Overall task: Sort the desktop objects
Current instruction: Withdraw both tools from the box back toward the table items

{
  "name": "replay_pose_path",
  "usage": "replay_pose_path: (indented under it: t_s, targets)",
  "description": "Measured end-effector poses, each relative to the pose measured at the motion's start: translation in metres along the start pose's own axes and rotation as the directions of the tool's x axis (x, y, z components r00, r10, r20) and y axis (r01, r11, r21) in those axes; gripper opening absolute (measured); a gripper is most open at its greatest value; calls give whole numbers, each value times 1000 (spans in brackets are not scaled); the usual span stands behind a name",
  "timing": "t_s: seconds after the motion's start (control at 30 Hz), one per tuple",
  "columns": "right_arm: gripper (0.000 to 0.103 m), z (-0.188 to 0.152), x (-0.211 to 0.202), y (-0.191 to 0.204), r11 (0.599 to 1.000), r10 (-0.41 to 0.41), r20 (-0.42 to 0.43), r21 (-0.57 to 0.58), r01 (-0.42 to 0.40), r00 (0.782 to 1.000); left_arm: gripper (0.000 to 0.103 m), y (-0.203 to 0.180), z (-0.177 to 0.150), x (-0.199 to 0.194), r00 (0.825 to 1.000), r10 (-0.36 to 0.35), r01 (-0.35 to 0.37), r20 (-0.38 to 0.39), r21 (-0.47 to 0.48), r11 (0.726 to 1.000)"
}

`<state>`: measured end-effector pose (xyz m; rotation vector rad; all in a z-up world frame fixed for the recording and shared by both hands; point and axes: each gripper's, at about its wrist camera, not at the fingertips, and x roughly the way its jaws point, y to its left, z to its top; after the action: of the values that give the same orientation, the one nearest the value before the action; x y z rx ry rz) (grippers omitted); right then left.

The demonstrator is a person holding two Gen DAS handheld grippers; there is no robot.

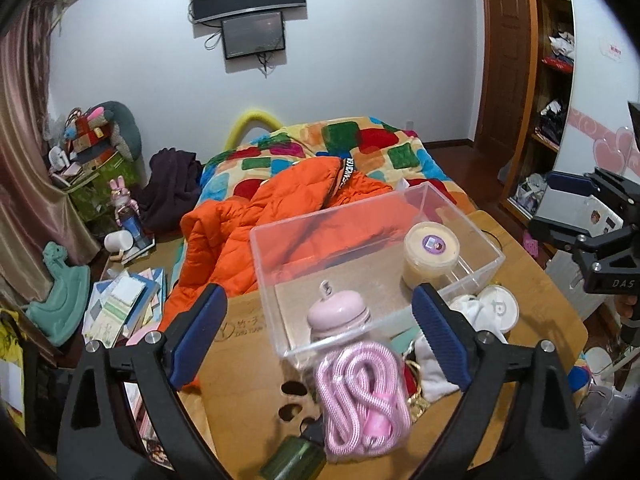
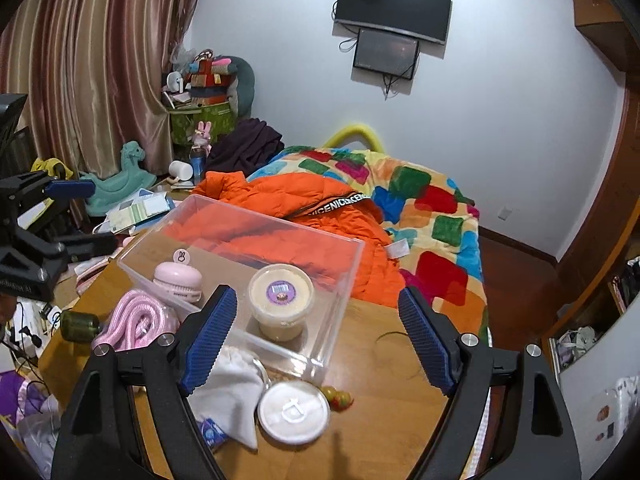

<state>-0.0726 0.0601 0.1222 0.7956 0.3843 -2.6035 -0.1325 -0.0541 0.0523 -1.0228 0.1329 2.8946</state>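
A clear plastic box (image 1: 476,236) (image 2: 344,276) stands on the wooden table (image 1: 248,364) (image 2: 380,432). Inside it are a cream tub with a purple label (image 1: 430,256) (image 2: 280,300) and a pink round gadget (image 1: 338,316) (image 2: 178,280). A pink coiled rope (image 1: 360,396) (image 2: 132,324), a white cloth pouch (image 1: 436,364) (image 2: 232,396), a white round case (image 1: 498,312) (image 2: 294,416) and a green bottle (image 1: 294,460) (image 2: 78,326) lie outside it. My left gripper (image 1: 320,336) is open and empty over the box's near end. My right gripper (image 2: 320,340) is open and empty above the box's near corner.
A bed with a colourful blanket (image 2: 432,200) and an orange jacket (image 1: 240,232) (image 2: 304,196) lies behind the table. Books (image 1: 124,308) and toys lie on the floor at left. A small green and red object (image 2: 338,396) lies on the table. A shelf (image 1: 552,80) stands at right.
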Motion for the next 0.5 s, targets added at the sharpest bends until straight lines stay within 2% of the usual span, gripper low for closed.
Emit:
replay_pose_path:
  t_s: [0.23,0.5]
  targets:
    - [81,-34,-15,6,1000,11,12,0,-11,1000,95,20,-35,-8,999,17,-19,-32,-43,999]
    - [81,-79,-8,27,999,35,-29,29,-35,999,95,41,-81,-3,995,14,-23,-96,-88,996]
